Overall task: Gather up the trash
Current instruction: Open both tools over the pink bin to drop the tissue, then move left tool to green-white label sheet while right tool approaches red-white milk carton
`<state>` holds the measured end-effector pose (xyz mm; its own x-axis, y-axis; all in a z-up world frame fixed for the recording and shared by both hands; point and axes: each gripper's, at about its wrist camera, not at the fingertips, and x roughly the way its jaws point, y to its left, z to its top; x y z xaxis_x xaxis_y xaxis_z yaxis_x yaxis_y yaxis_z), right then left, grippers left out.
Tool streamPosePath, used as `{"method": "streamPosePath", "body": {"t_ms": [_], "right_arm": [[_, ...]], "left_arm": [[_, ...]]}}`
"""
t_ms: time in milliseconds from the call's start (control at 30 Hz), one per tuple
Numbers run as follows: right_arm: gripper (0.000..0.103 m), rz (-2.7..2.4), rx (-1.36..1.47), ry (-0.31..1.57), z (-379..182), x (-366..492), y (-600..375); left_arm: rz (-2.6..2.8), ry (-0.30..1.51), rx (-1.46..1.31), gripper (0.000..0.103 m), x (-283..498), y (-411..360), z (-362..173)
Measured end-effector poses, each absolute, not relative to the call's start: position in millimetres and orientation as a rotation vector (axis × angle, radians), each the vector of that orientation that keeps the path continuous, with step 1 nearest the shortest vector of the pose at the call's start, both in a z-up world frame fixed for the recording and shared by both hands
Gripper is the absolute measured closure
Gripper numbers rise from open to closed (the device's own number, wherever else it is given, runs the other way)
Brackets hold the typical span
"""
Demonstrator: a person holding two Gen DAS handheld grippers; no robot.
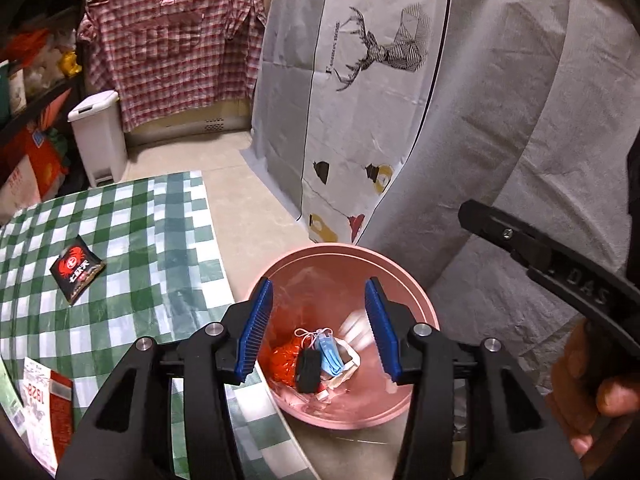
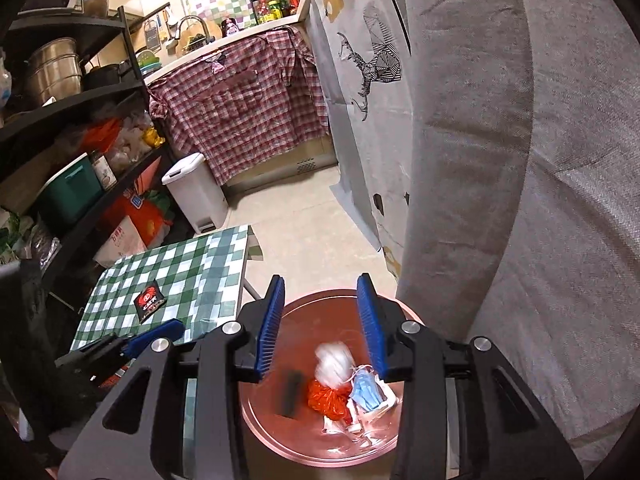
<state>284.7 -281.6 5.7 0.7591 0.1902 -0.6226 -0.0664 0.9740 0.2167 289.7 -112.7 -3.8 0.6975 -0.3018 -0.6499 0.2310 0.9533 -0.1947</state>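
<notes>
Grippers left [image 1: 319, 326] and right [image 2: 320, 326] hang wide apart, empty, above the pink bin [image 1: 416, 292] holding trash [image 2: 334, 398] beside the table's [image 1: 120, 220] edge, where a black sachet [image 1: 77, 270] lies.

Glossy pink plastic bin [image 1: 416, 280], glossy checked tablecloth [image 1: 132, 240].

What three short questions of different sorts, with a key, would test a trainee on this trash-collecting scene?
1. True or false: the left claw holds a wrapper.
2. Where does the black crab packet lie?
A in the bin
B on the checked cloth
C on the floor
3. Fill in: the blue face mask lies inside the ____ bin.

Key:
1. False; both the left and the right claw are open and empty.
2. B.
3. Pink.
</notes>
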Motion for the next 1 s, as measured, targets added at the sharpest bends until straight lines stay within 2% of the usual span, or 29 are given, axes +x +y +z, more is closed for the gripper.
{"method": "streamPosePath", "body": {"t_ms": [167, 367, 567, 667, 833, 1000], "right_arm": [[0.064, 0.157, 0.181, 0.667, 13.5, 277.3, -273.2], [0.064, 0.207, 0.165, 0.617, 28.4, 262.4, -251.9], [0.065, 0.275, 0.152, 0.588, 38.6, 247.6, -220.8], [0.073, 0.317, 0.171, 0.588, 41.2, 240.0, -206.8], [0.092, 0.403, 0.154, 0.581, 44.7, 224.4, -165.6], [0.094, 0.501, 0.125, 0.599, 41.3, 209.2, -114.9]], "left_arm": [[-0.279, 0.692, -0.077, 0.056, 263.3, -85.4, 19.5], [-0.245, 0.644, -0.038, 0.062, 226.8, -35.6, 53.6], [-0.163, 0.611, -0.029, 0.077, 188.1, 39.3, 81.0], [-0.114, 0.597, -0.015, 0.077, 172.4, 72.7, 85.7], [-0.023, 0.588, -0.029, 0.077, 150.4, 133.9, 78.8], [0.033, 0.613, -0.098, 0.082, 142.7, 177.6, 56.1]]}}
